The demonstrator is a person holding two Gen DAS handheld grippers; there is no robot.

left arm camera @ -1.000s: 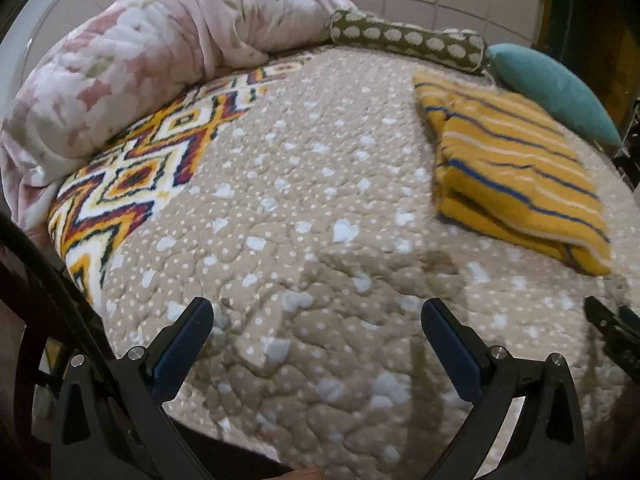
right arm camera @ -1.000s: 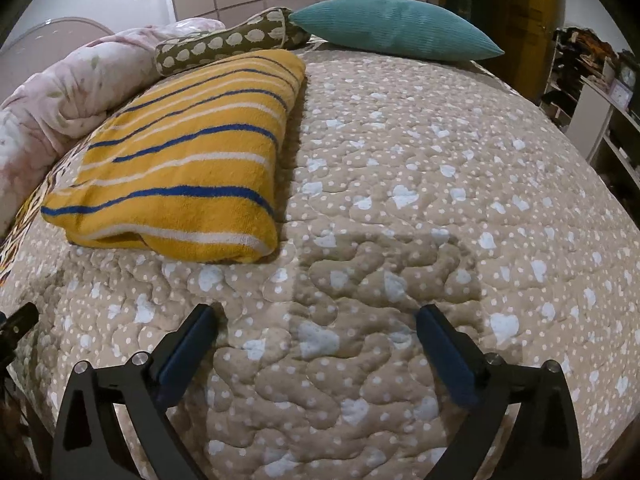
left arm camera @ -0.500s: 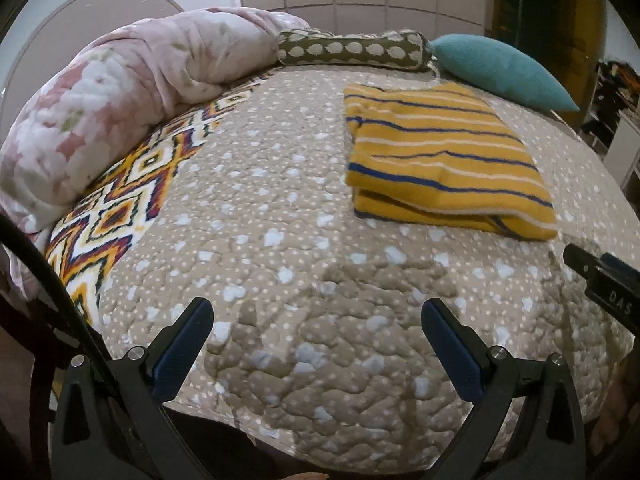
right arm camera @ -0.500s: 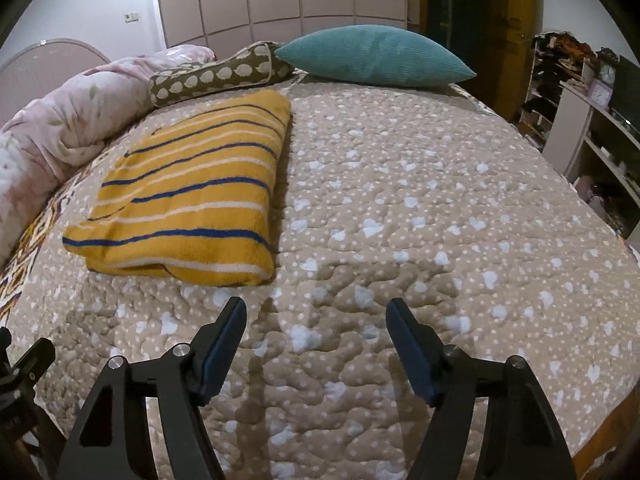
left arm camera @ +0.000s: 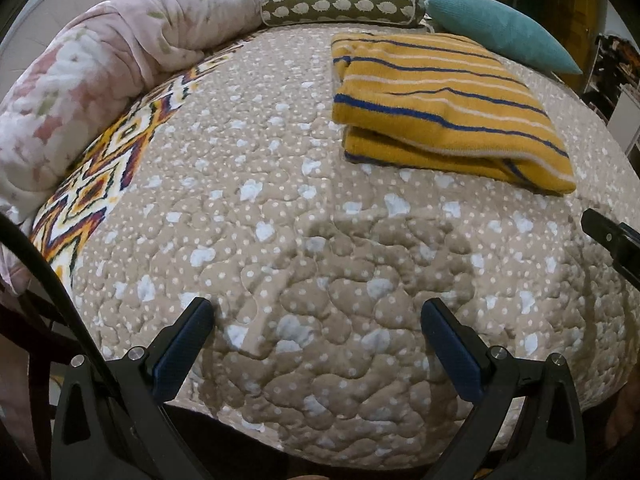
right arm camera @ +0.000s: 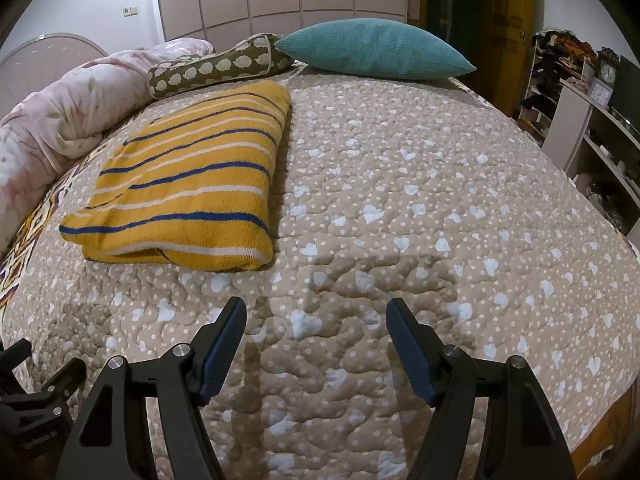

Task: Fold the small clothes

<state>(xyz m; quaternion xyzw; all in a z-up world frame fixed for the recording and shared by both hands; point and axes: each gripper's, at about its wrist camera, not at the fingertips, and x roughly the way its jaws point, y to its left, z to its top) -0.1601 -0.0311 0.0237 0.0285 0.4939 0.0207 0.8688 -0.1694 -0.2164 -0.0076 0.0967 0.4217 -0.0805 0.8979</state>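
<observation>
Right wrist view: yellow striped garment lies folded on the bed beyond both empty tongs, right tongs partly apart, left tongs wide apart; fold looks finished, next likely another garment.

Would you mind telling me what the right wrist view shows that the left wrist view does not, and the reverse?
Only the right wrist view shows the shelving with its clock and the wall switch. Only the left wrist view shows much of the zigzag-patterned blanket beside the floral duvet. Both show the folded yellow striped garment lying on the dotted quilt, the sheep-print bolster, the teal pillow, and an empty, open gripper: left gripper, right gripper.
</observation>
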